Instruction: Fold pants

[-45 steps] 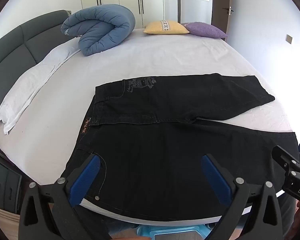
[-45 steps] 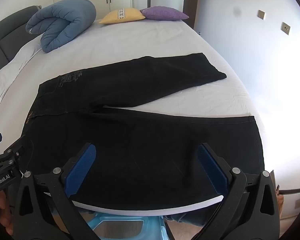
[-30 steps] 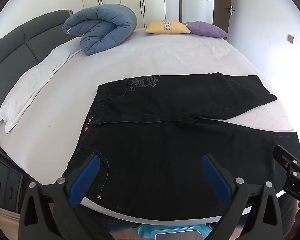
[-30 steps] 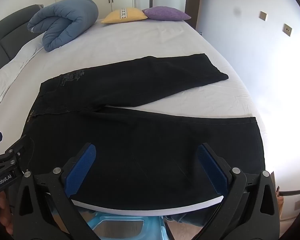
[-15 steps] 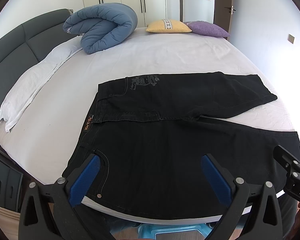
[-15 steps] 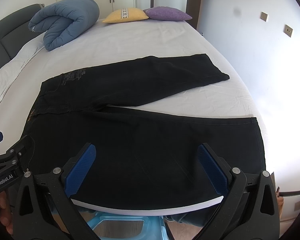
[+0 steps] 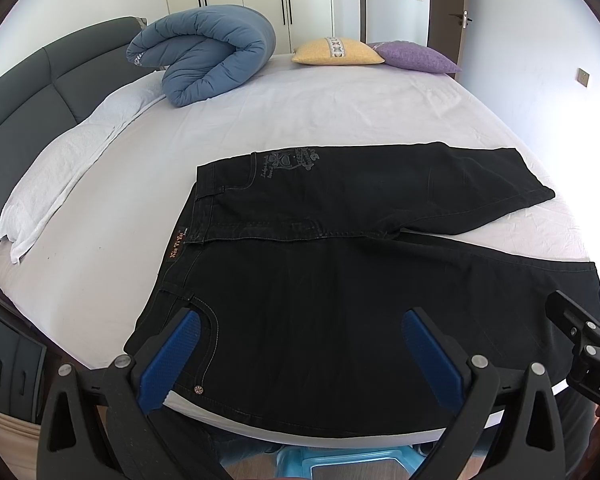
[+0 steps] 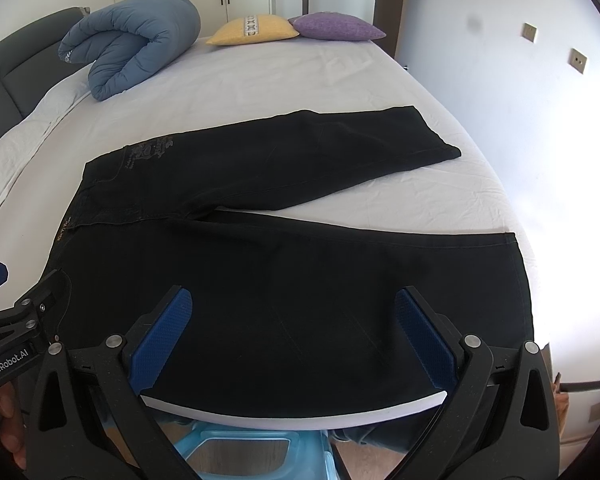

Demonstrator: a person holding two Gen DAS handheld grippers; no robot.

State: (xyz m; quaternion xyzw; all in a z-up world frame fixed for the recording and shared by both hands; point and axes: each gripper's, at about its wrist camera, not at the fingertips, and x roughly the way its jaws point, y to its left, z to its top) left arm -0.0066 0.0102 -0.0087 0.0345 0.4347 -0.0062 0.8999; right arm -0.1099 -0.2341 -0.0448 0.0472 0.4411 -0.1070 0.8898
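The pants (image 7: 340,280) lie flat on the bed (image 7: 340,104), waistband to the left, both legs running right and splayed apart in a V, with sheet showing between them. The left gripper (image 7: 300,344) hovers with its blue pads spread wide, nothing between them; below and ahead of it is the near hip, the pocket seam just beside its left pad. The right gripper (image 8: 296,320) is likewise spread wide and empty, over the near leg, whose hem lies ahead to its right. The far leg stretches well ahead of both. Farther off sit a rolled duvet (image 7: 204,64), a yellow cushion (image 7: 336,52) and a purple cushion (image 7: 416,56); a towel (image 7: 60,172) lies far left
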